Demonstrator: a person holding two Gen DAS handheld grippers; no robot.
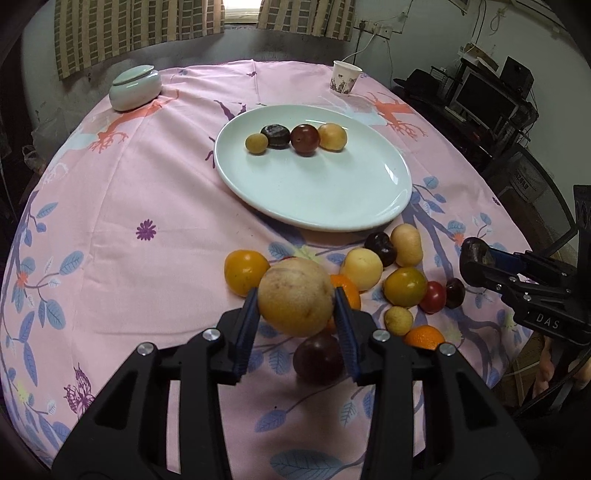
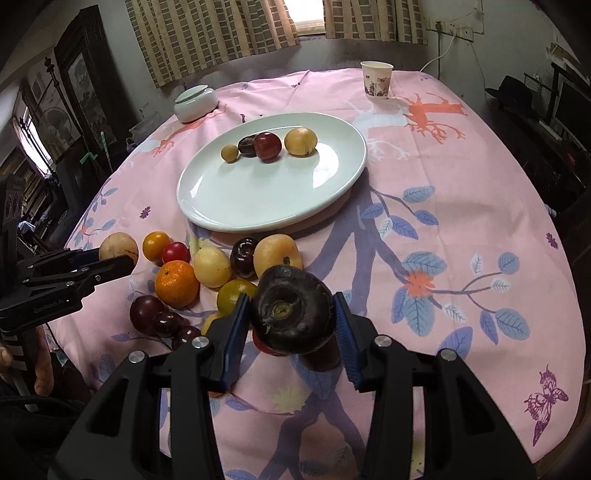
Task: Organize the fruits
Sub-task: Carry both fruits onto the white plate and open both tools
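Tan-skinned round fruit [image 1: 295, 297] clamped in left gripper [image 1: 297, 306], lifted clear above the pile [image 1: 402, 280]. Right gripper [image 2: 293, 314] grips dark fruit [image 2: 291, 314], stem scar facing camera. Carry level to white plate [image 1: 332, 206]; extend the row [image 1: 295, 140]. Tan fruit near-spherical, no clear long axis

Table surroundings, placed from the paper cup

The paper cup [image 1: 345, 78] stands at the far edge of the pink floral tablecloth [image 1: 147, 192]. Well to its left on the same cloth sits a pale green lidded jar [image 1: 135, 87]. Behind the cup hang striped curtains [image 1: 140, 27]; a white cable [image 1: 364, 46] rises from near it to wall sockets [image 1: 373, 27]. A monitor [image 1: 484, 96] sits off to its right.
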